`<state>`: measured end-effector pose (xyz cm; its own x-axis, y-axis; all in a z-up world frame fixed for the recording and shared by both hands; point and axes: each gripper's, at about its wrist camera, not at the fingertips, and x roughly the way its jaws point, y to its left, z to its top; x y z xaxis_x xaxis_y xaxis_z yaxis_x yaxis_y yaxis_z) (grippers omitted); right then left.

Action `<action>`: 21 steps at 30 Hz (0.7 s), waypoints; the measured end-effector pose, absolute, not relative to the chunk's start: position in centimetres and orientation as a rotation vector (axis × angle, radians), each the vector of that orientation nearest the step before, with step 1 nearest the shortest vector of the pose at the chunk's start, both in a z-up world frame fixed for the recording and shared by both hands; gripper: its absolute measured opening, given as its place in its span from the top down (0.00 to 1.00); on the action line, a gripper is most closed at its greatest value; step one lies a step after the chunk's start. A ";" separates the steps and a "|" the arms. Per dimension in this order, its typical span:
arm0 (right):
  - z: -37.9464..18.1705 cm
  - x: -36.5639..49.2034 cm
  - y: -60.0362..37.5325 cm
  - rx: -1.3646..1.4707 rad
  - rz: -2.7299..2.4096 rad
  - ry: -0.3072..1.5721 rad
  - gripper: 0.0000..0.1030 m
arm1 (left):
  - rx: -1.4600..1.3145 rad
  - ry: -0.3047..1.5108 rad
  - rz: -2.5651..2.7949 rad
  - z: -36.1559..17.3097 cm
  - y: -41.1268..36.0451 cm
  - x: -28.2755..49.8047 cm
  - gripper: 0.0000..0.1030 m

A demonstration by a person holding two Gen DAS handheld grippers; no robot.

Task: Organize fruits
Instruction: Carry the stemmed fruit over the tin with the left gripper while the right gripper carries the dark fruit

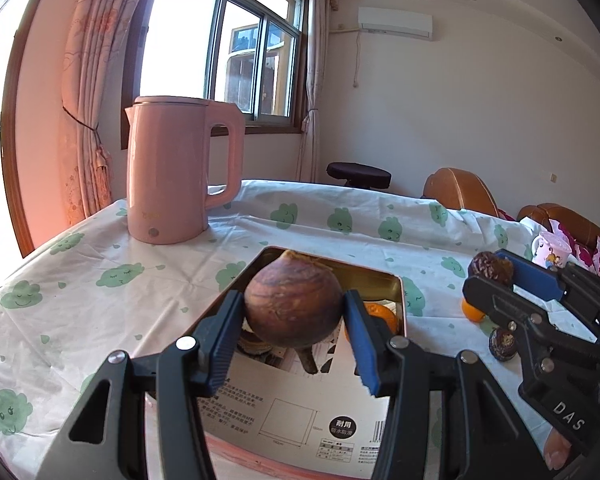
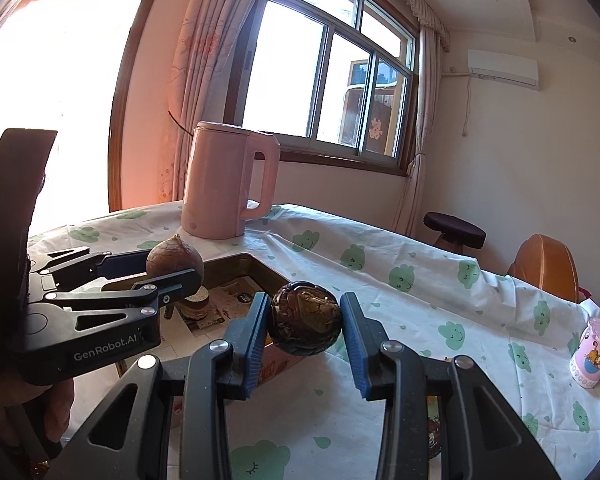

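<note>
My left gripper (image 1: 294,310) is shut on a round brown fruit (image 1: 294,306) and holds it above the gold tin box (image 1: 396,288). The same fruit (image 2: 175,258) shows in the right wrist view, held by the left gripper (image 2: 172,268). My right gripper (image 2: 305,322) is shut on a dark wrinkled round fruit (image 2: 305,318), held above the table beside the box (image 2: 260,266). That dark fruit (image 1: 490,266) also shows in the left wrist view, held by the right gripper (image 1: 496,270). An orange (image 1: 378,314) lies in the box.
A pink kettle (image 1: 172,172) stands on the cloud-print tablecloth (image 1: 100,280) behind the box. An orange (image 1: 473,311) and a small dark fruit (image 1: 502,342) lie on the cloth at the right. A pink cup (image 2: 592,356) stands near the table's right edge. Chairs stand beyond.
</note>
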<state>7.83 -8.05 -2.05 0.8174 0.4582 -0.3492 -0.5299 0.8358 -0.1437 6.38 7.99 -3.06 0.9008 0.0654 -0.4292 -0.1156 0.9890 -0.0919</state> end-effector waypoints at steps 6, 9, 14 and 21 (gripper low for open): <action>-2.1 8.2 -6.9 -0.231 0.552 0.319 0.63 | -0.122 0.458 0.116 -3.3 9.0 6.6 0.49; -2.1 8.3 -6.1 -0.238 0.560 0.322 0.63 | -0.122 0.466 0.121 -3.4 9.3 6.7 0.49; -2.3 8.5 -5.2 -0.241 0.572 0.330 0.63 | -0.124 0.484 0.130 -3.6 9.9 6.9 0.49; -2.7 8.9 -4.0 -0.249 0.584 0.347 0.63 | -0.124 0.499 0.134 -3.7 10.5 6.9 0.49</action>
